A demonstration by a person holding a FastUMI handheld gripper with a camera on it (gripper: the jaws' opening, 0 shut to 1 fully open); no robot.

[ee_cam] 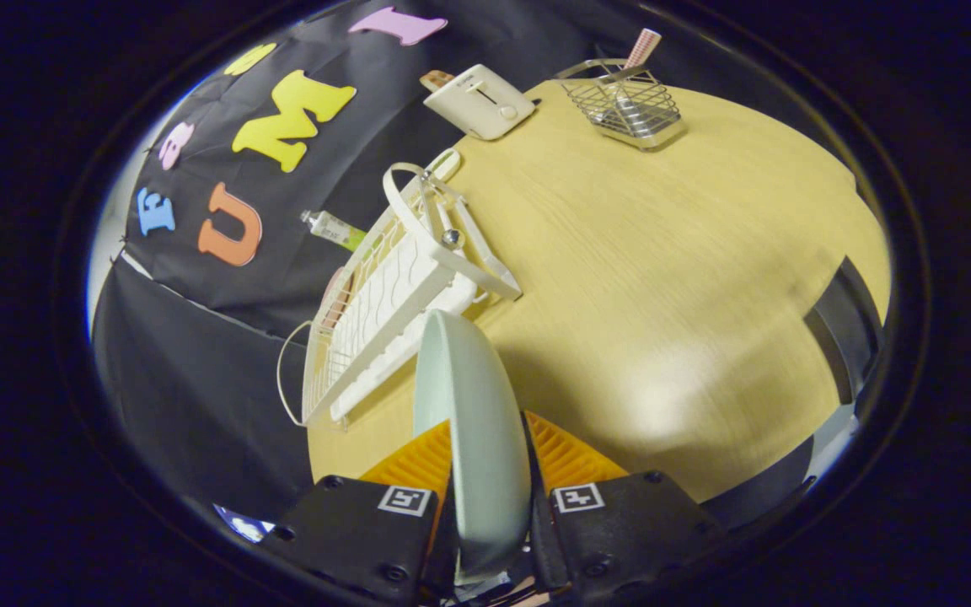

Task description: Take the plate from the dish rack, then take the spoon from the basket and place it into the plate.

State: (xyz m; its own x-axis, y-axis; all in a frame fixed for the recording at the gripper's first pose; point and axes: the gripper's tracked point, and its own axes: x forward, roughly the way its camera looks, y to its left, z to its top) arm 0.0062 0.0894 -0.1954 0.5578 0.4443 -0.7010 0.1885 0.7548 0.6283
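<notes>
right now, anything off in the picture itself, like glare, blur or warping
Gripper view: fisheye bends the wooden table edge and tilts the dish rack; a soft glare patch sits on the tabletop right of the plate; the plate, clamped edge-on in the gripper, and the wire basket with its spoon look reasonably sharp.

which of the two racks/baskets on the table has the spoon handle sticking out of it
The small wire basket beyond the toaster; a pink spoon handle rises from it. The white dish rack beside the gripped plate has none.
</notes>
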